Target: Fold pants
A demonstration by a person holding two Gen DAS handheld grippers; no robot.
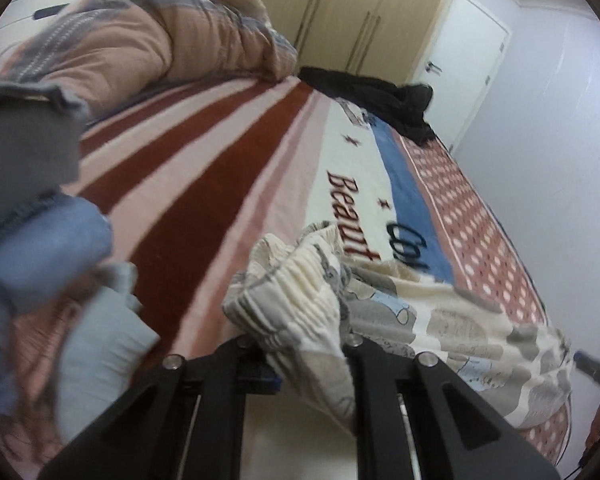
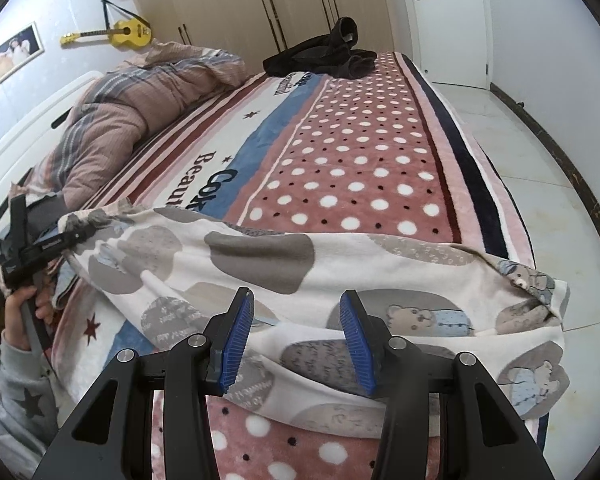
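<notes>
Pants [image 2: 308,280] lie spread across the bed [image 2: 380,152]. Waistband is clamped by left tool [image 1: 300,350]. Right tool [image 2: 296,336] is held open above the fabric.

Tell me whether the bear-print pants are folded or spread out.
Mostly spread: the cream bear-print pants lie lengthwise across the polka-dot blanket. The left gripper bunches the waistband; the right gripper hovers, jaws open.
</notes>
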